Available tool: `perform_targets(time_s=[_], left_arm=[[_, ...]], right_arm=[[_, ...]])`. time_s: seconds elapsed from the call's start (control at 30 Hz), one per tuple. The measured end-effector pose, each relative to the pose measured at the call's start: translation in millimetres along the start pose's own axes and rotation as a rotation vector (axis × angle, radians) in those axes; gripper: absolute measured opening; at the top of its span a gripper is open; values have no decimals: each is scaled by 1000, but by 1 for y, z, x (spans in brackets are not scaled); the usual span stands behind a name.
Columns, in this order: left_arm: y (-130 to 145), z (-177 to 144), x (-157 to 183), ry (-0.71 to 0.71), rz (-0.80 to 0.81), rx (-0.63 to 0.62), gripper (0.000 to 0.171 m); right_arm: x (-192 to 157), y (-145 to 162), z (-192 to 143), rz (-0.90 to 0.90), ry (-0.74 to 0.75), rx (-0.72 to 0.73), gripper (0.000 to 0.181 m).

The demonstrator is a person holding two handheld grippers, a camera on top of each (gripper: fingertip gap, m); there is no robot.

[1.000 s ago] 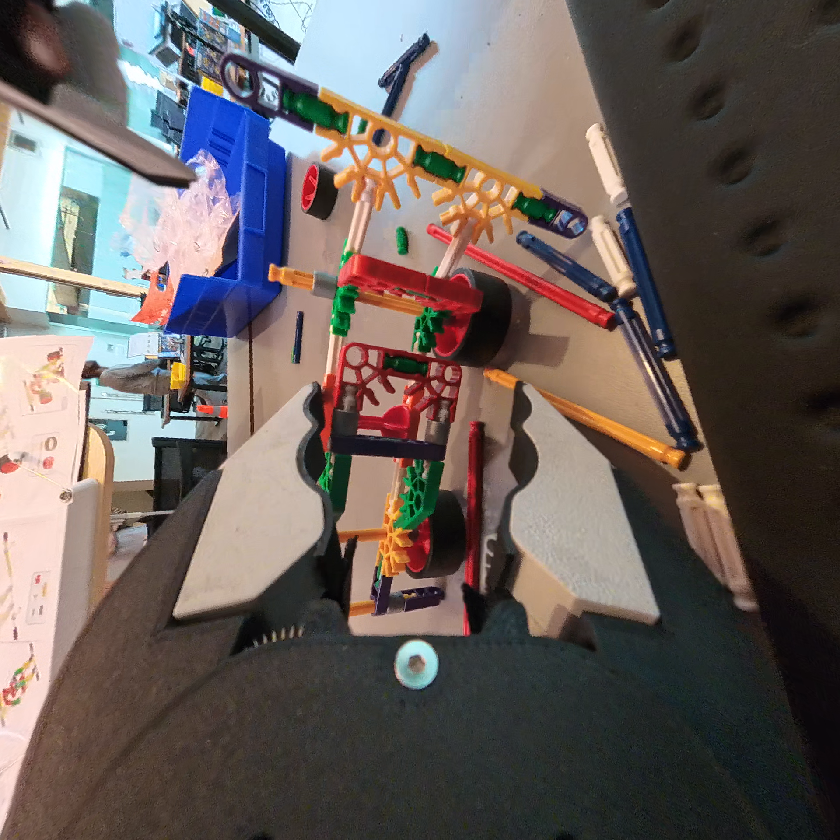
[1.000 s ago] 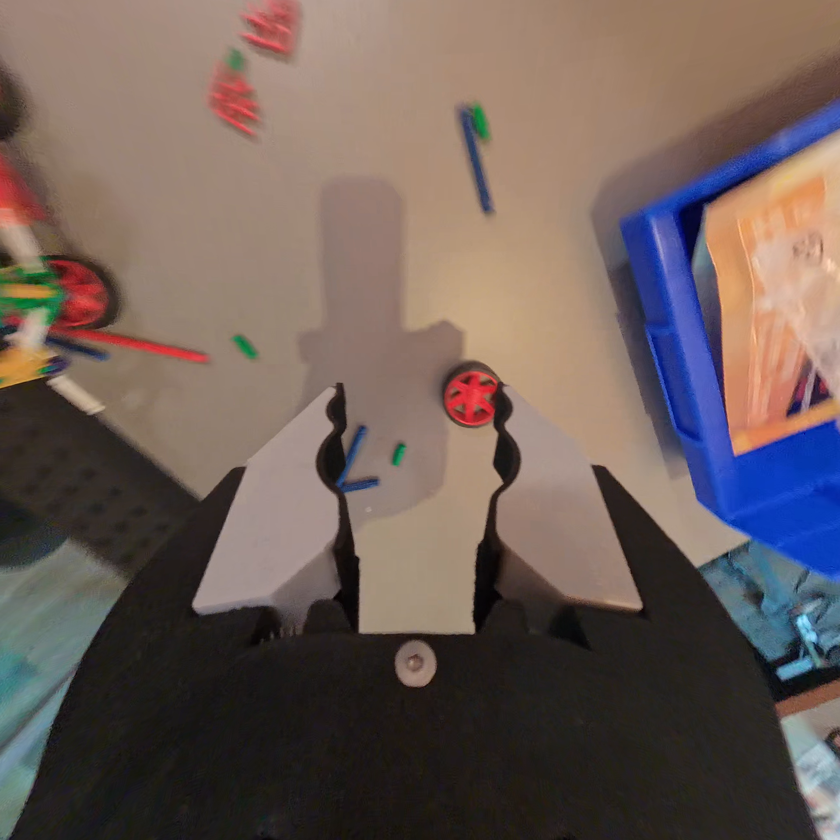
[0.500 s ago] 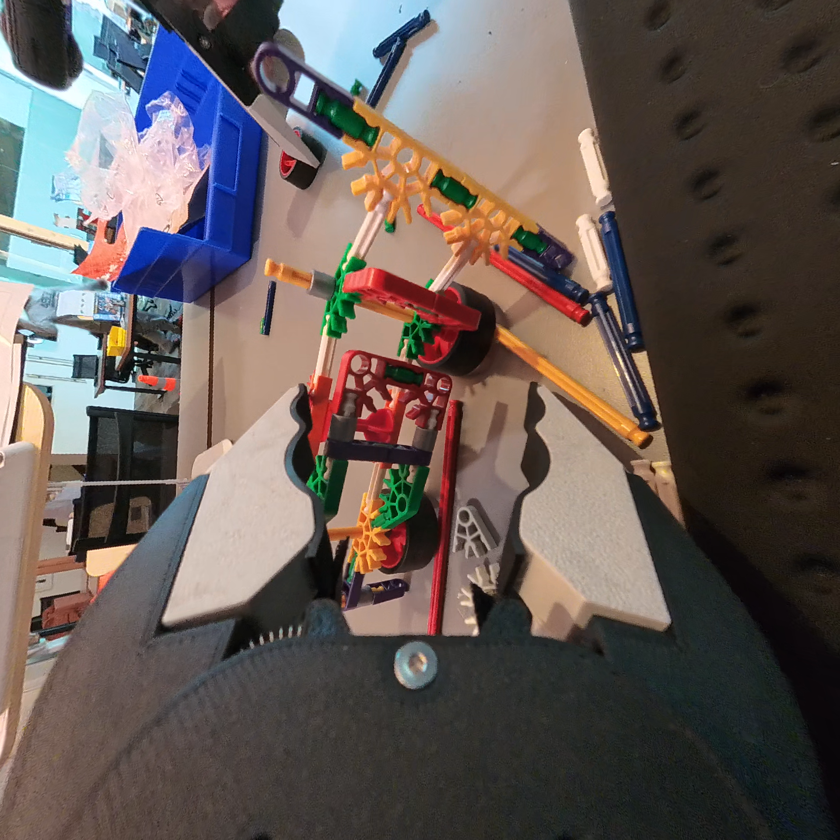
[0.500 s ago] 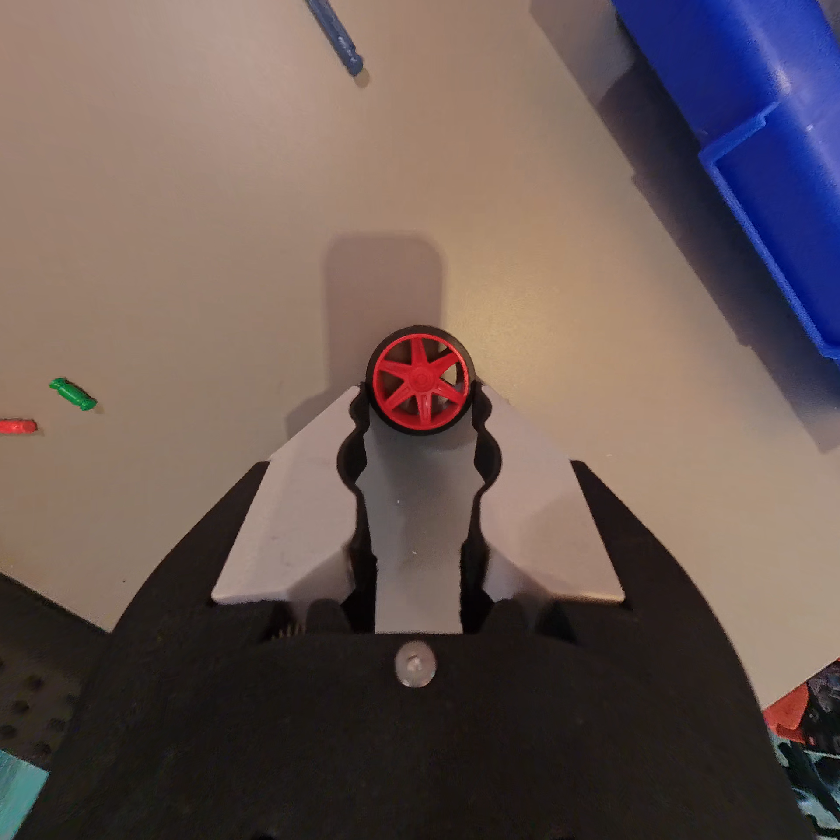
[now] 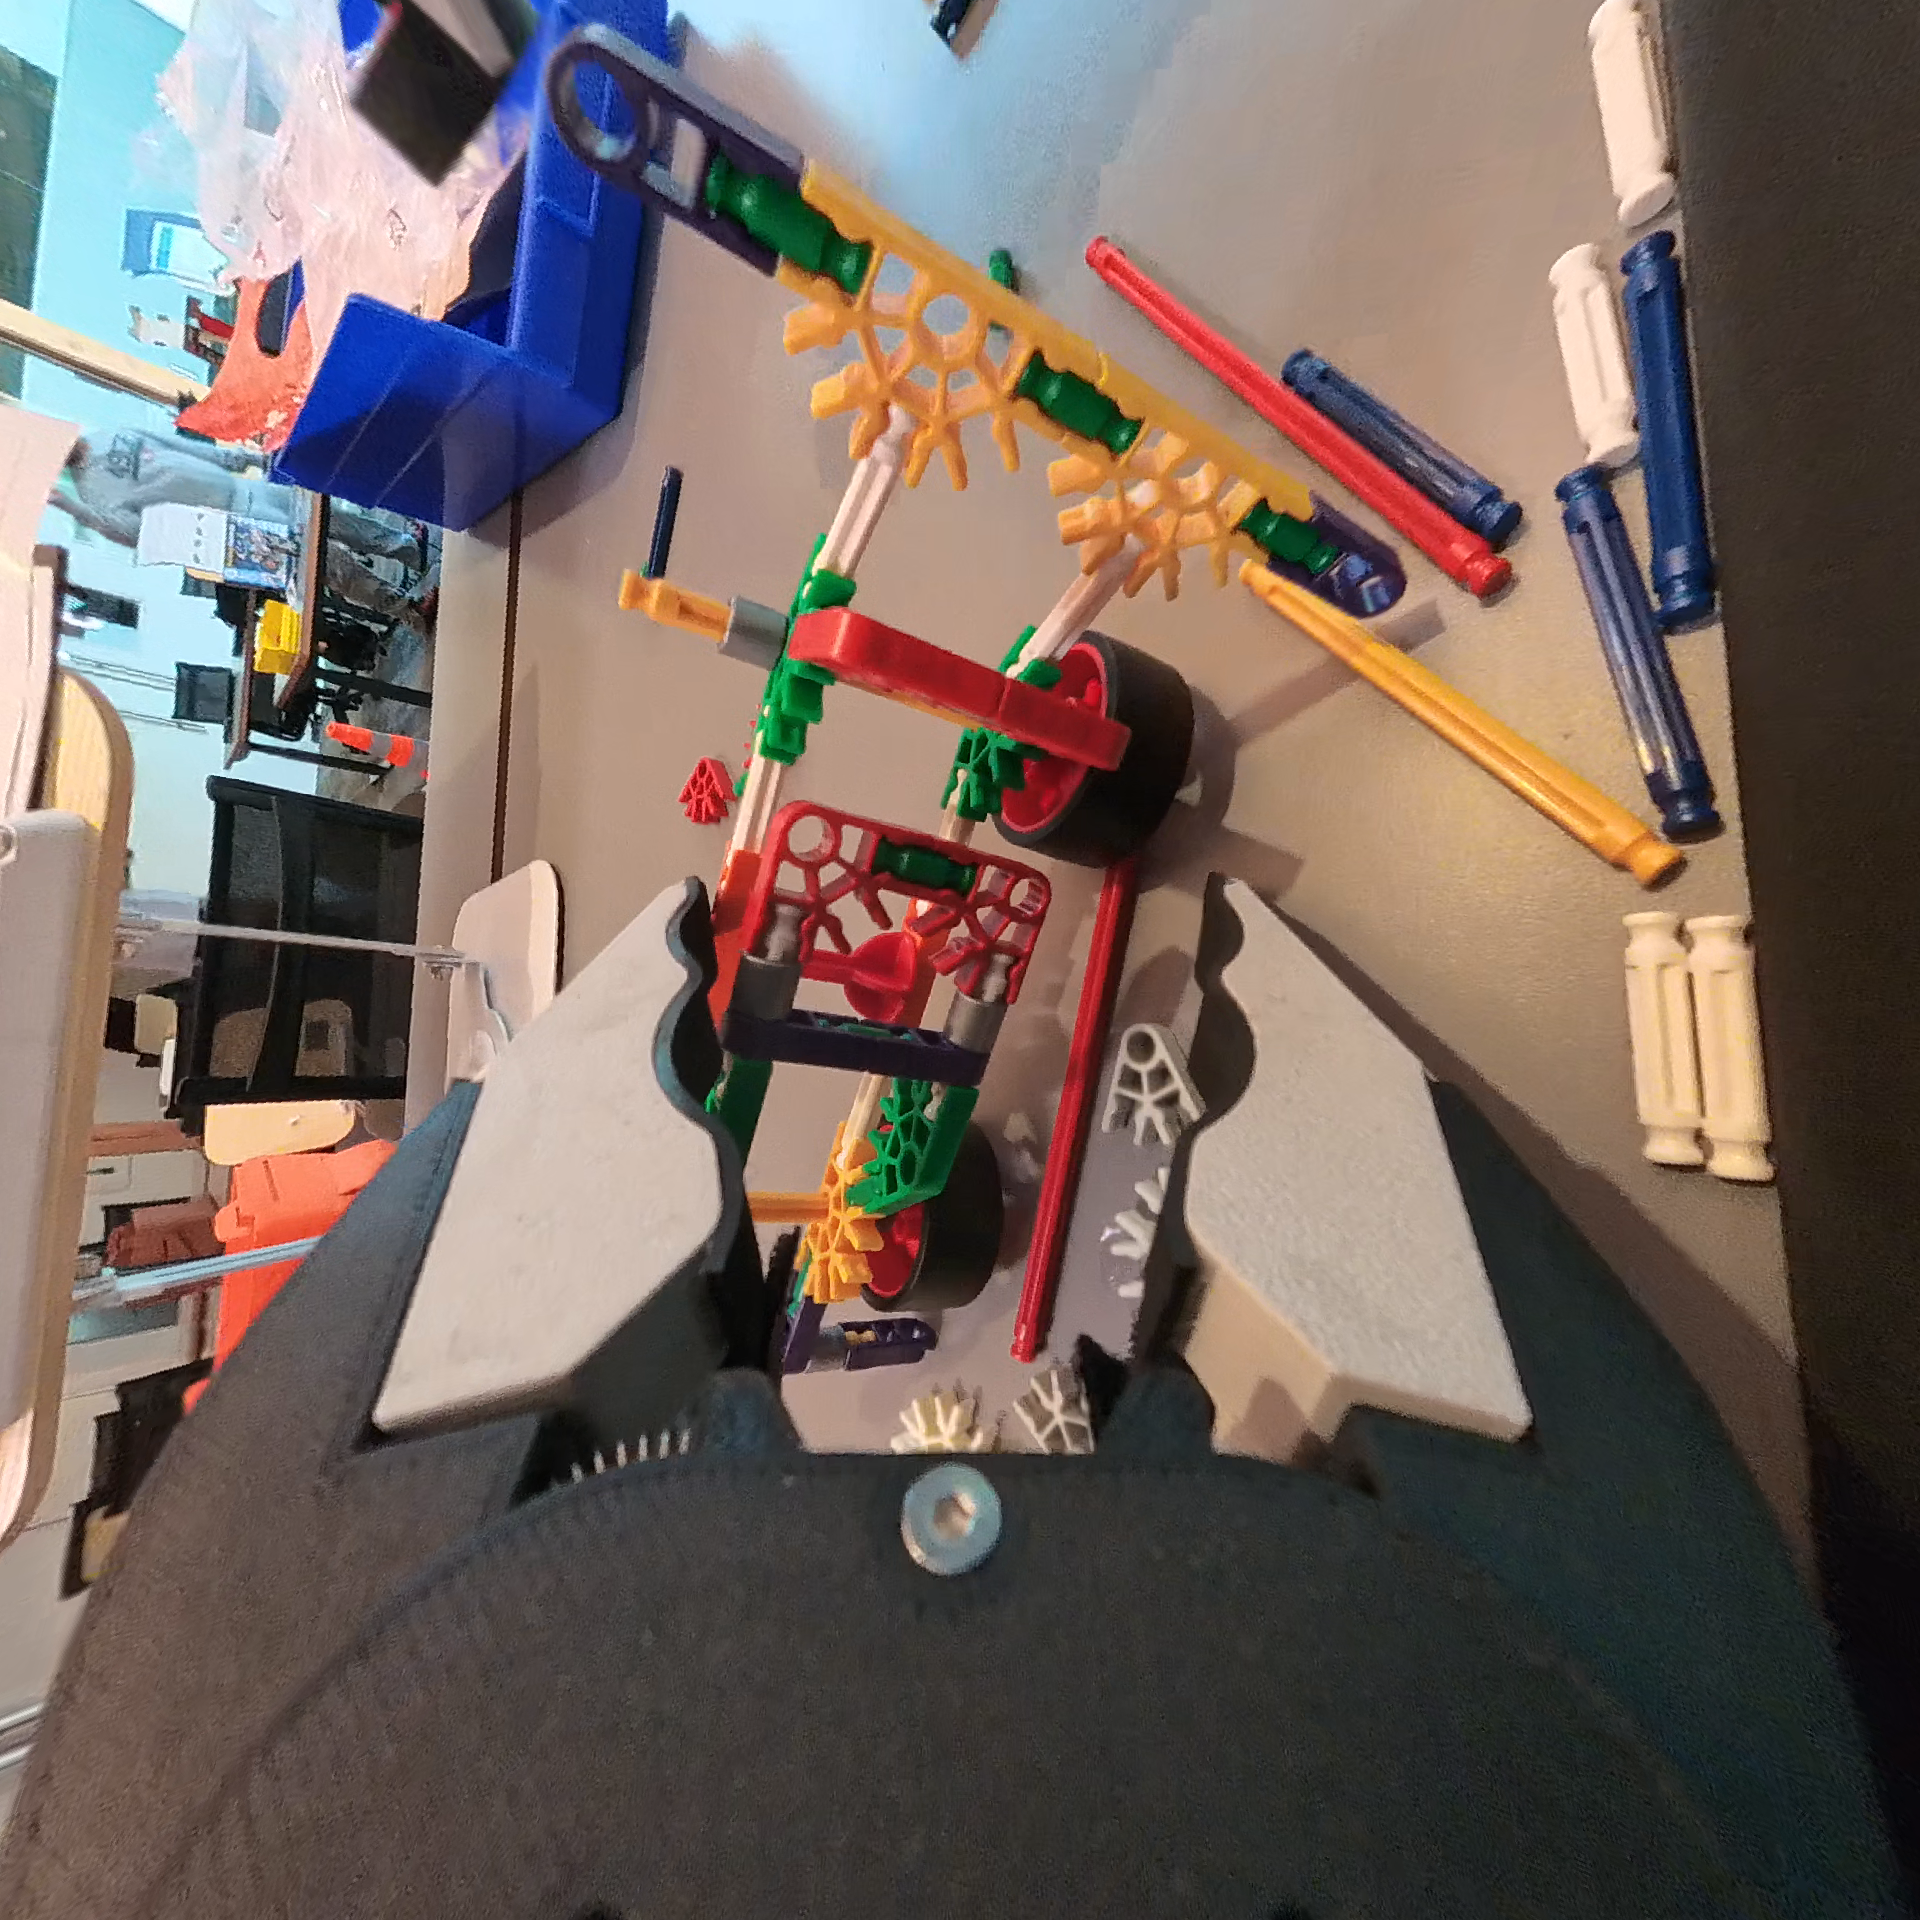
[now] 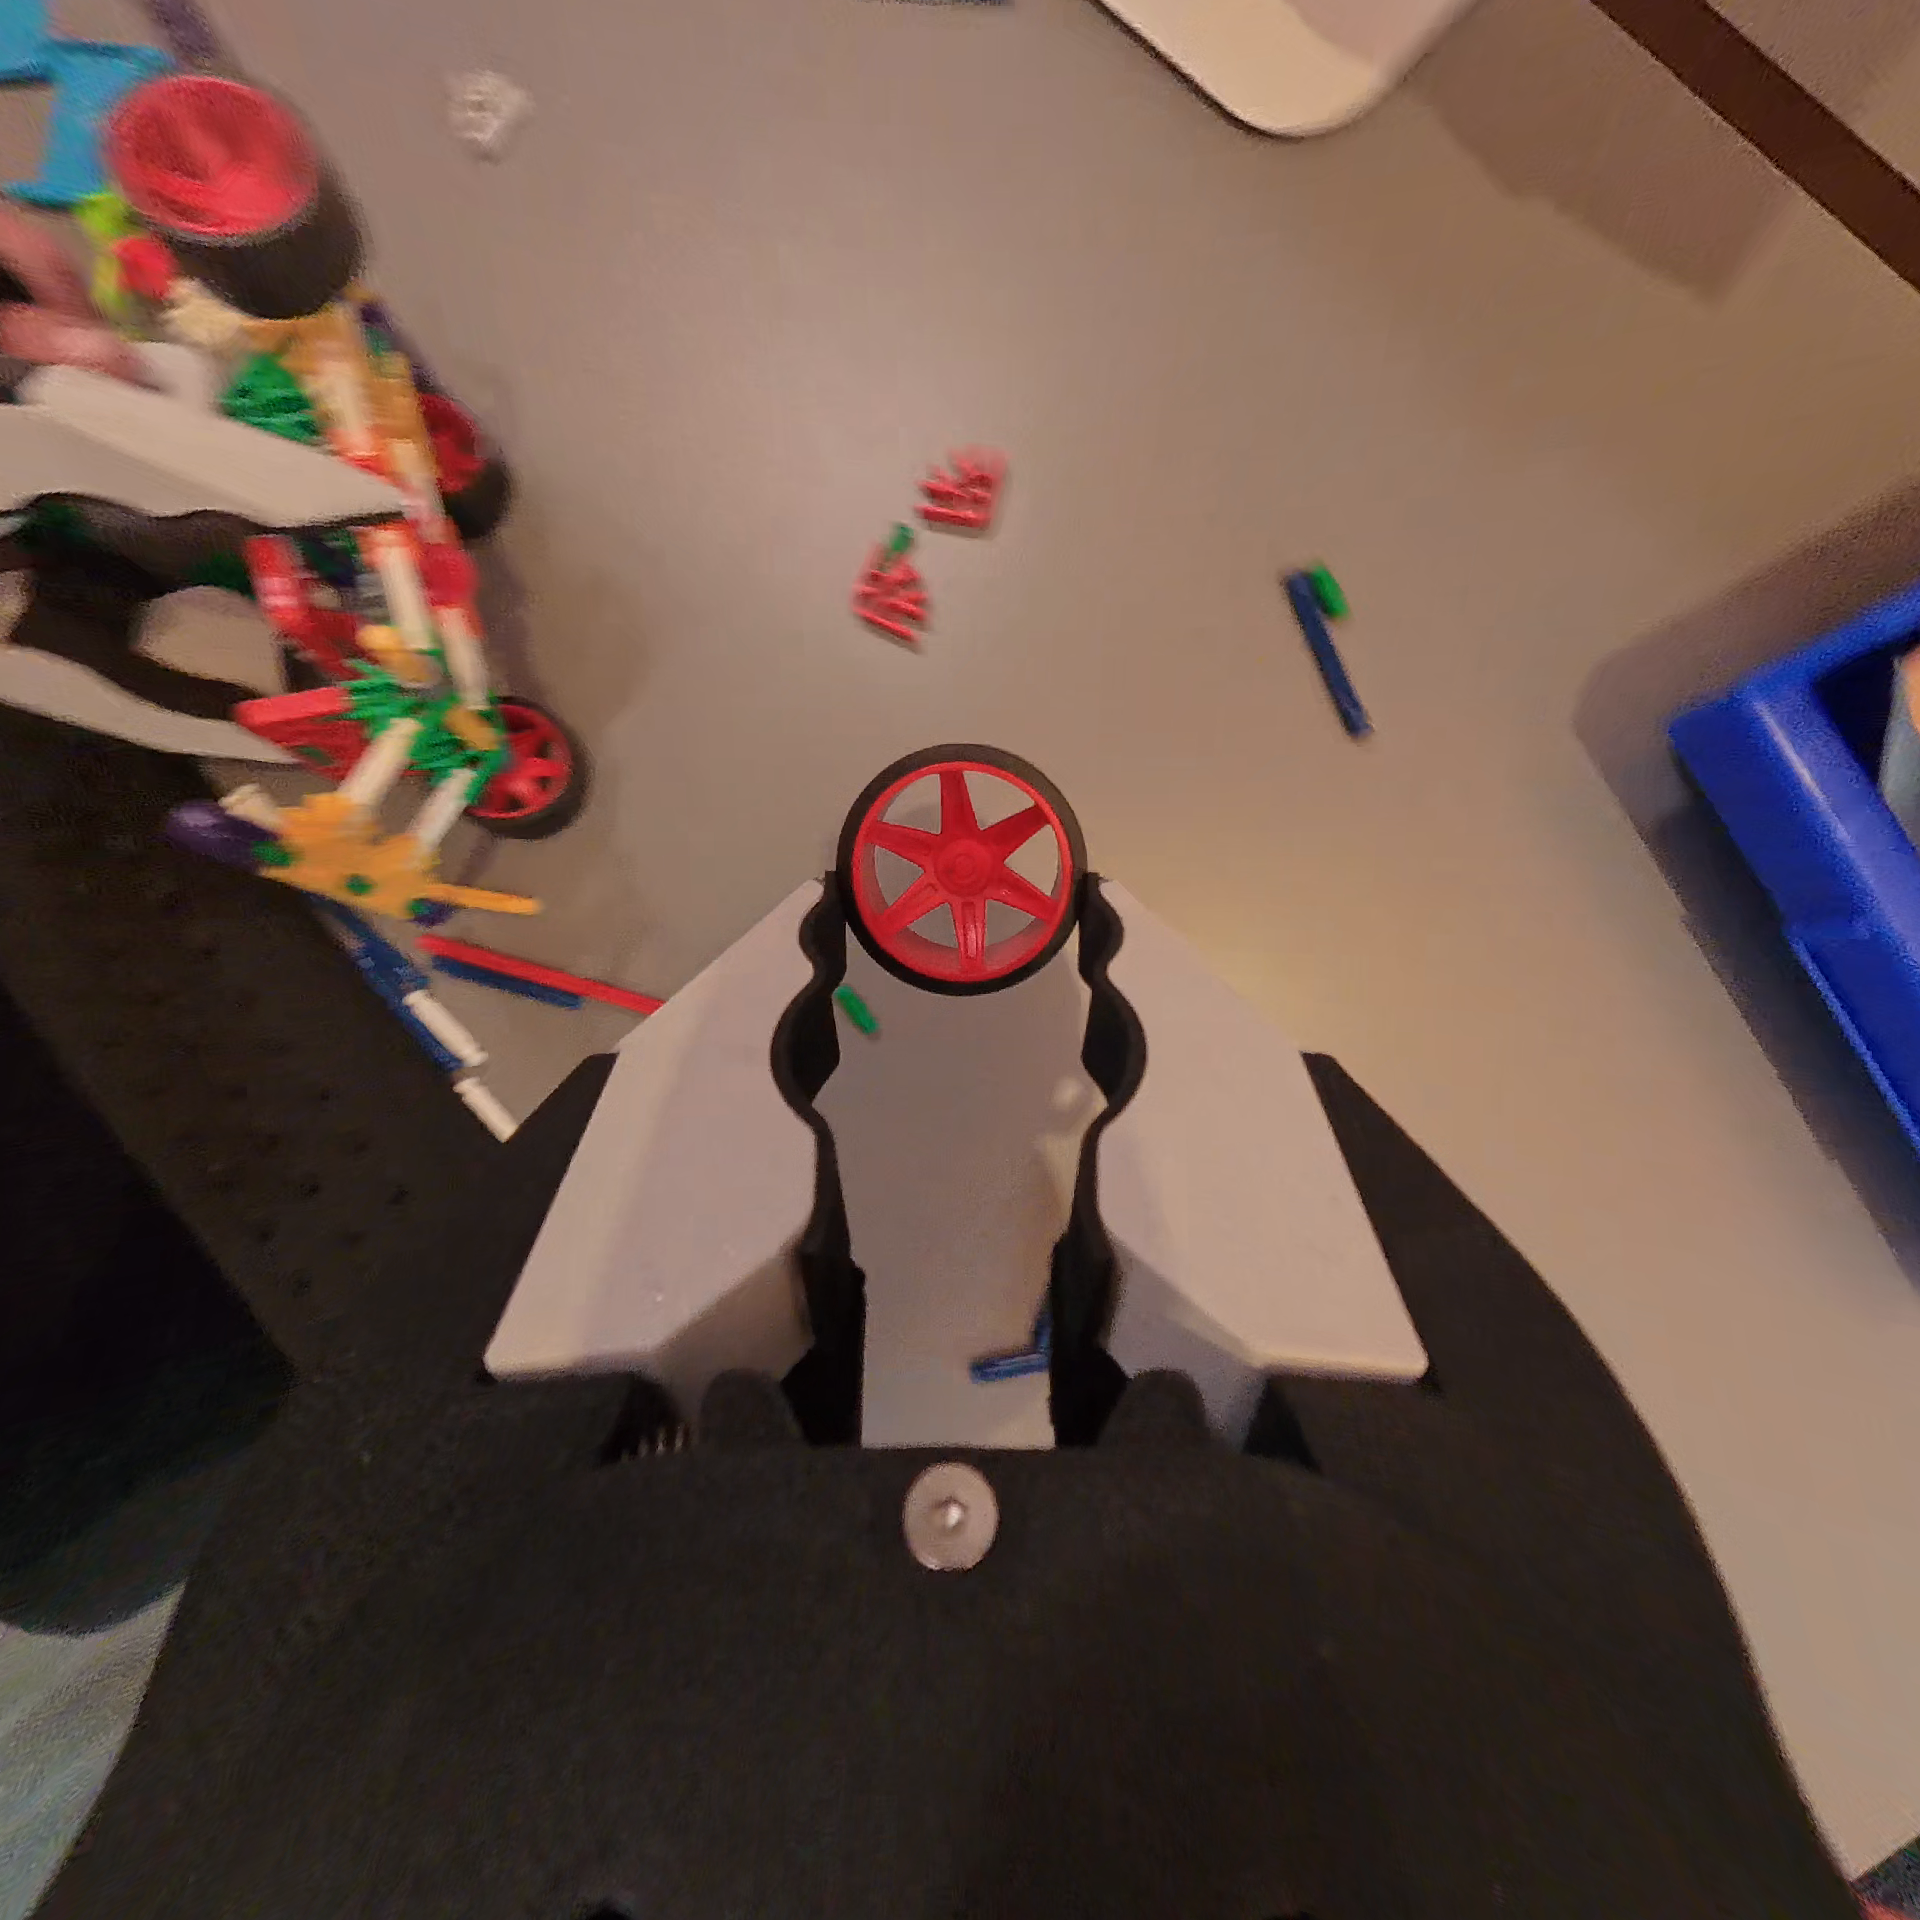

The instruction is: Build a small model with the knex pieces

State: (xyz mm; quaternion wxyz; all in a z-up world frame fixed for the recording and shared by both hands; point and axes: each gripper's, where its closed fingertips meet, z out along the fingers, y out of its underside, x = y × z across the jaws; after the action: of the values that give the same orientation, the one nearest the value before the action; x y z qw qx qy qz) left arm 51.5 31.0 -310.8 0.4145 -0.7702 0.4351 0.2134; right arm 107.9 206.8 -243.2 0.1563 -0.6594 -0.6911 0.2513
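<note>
My right gripper (image 6: 956, 894) is shut on a red-spoked wheel with a black tyre (image 6: 961, 868). Both pads press on the tyre and hold it above the grey table (image 6: 1247, 416). My left gripper (image 5: 956, 894) is open around a colourful rod-and-connector model with wheels (image 5: 894, 904). Its left pad is at the model's orange edge and its right pad stands clear. The model (image 6: 384, 644) and the left gripper's grey fingers (image 6: 156, 457) also show at the left of the right wrist view.
A blue bin (image 5: 457, 416) stands beyond the model; it also shows at the right (image 6: 1829, 810). Loose red (image 5: 1288, 416), yellow (image 5: 1455, 717) and blue (image 5: 1652, 416) rods and white connectors (image 5: 1699, 1049) lie near a black mat (image 5: 1829, 623). Small red pieces (image 6: 935, 540) lie mid-table.
My right gripper closed on the wheel lying on the table, lifted it and swung towards the model. My left gripper opened a little wider and stayed around the model.
</note>
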Motion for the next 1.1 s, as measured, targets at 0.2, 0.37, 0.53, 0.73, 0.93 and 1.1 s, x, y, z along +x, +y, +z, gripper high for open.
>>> perform_targets(time_s=[0.2, 0.37, 0.53, 0.73, 0.93, 1.1], left_arm=[[-1, -5, 4, -4, -40, 9, 91], [-2, -8, 4, -16, -41, 20, 87], [-1, -10, 6, -29, -42, 26, 88], [-1, -10, 6, -35, -43, 34, 88], [-2, -9, 5, -34, -44, 42, 88], [-2, -10, 6, -33, -43, 51, 87]], right_arm=[[-109, -31, -4, -233, -134, -35, 42], [-150, -31, 17, -295, -188, -115, 42], [-157, -27, 41, -345, -154, -208, 42], [-153, -24, 49, -341, -121, -270, 42], [-153, -22, 51, -310, -159, -311, 41], [-154, -21, 50, -229, -265, -358, 42]])
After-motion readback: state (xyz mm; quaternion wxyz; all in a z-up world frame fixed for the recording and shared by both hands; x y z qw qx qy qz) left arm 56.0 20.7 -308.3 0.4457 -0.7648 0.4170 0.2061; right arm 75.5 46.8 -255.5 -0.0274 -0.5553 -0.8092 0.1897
